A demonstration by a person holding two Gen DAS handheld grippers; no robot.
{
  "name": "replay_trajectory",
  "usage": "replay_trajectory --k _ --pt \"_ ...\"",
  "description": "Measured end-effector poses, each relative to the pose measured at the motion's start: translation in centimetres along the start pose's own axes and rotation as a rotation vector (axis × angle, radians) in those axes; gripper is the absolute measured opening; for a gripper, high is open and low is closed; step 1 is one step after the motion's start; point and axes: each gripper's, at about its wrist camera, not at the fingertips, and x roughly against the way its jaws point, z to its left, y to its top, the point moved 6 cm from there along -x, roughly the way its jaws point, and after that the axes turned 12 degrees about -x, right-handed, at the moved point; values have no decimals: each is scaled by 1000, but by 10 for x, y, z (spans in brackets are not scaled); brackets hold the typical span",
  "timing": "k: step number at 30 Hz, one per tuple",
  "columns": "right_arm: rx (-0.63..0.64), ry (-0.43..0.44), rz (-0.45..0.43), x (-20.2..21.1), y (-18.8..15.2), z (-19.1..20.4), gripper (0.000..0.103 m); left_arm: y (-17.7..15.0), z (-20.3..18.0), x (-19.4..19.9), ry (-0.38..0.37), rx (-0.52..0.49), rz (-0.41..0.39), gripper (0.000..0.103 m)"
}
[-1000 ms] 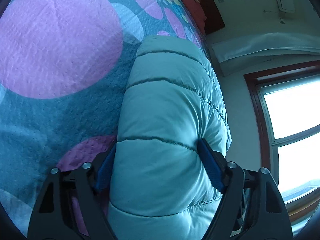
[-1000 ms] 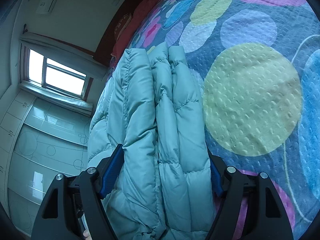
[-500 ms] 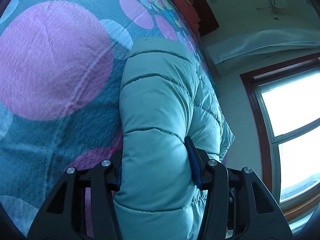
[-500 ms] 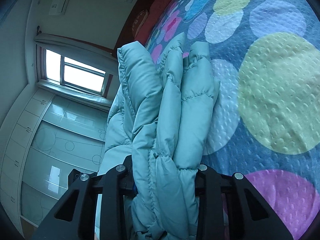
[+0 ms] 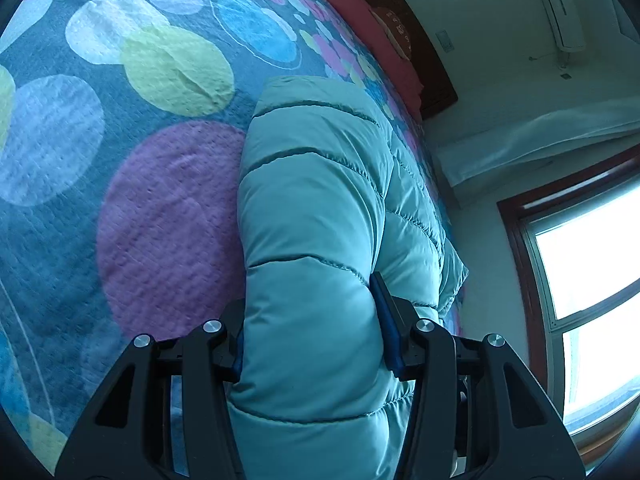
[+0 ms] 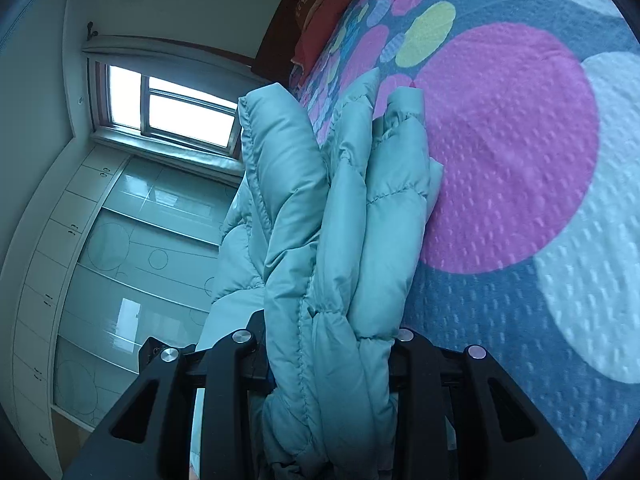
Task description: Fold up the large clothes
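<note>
A light teal quilted puffer jacket [image 5: 316, 216] lies folded into a long thick roll on the bed. My left gripper [image 5: 310, 332] is shut on one end of the roll, its blue pads pressing into the padding from both sides. In the right wrist view the same jacket [image 6: 344, 240] shows as several bunched layers, lifted off the bedspread. My right gripper [image 6: 332, 344] is shut on that bundle, and the fabric hides both pads.
The bedspread [image 5: 120, 168] is dark blue with large pink, yellow and pale circles [image 6: 508, 148]. A red pillow [image 5: 372, 36] lies by the dark headboard. A window [image 6: 168, 108] and glossy wardrobe doors [image 6: 120, 280] stand beyond the bed's edge. An air conditioner [image 5: 556, 0] hangs on the wall.
Both grippers have shut on the jacket. Both then moved across the bed with it; the right one's end has risen off the bedspread, and different circles now lie beside the jacket.
</note>
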Motion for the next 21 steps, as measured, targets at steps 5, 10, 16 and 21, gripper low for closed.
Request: replay_trajectory --k 5,10,16,21 --pt "2 -15 1 -6 -1 -7 32 0 14 -4 -2 21 -2 50" --pt "24 -62 -13 2 0 3 45 -1 24 1 -7 78 -8 64" --pt "40 -74 -67 22 11 9 65 7 39 15 2 169 -46 74" --pt "21 -87 -100 19 36 15 66 26 38 17 39 194 -72 77"
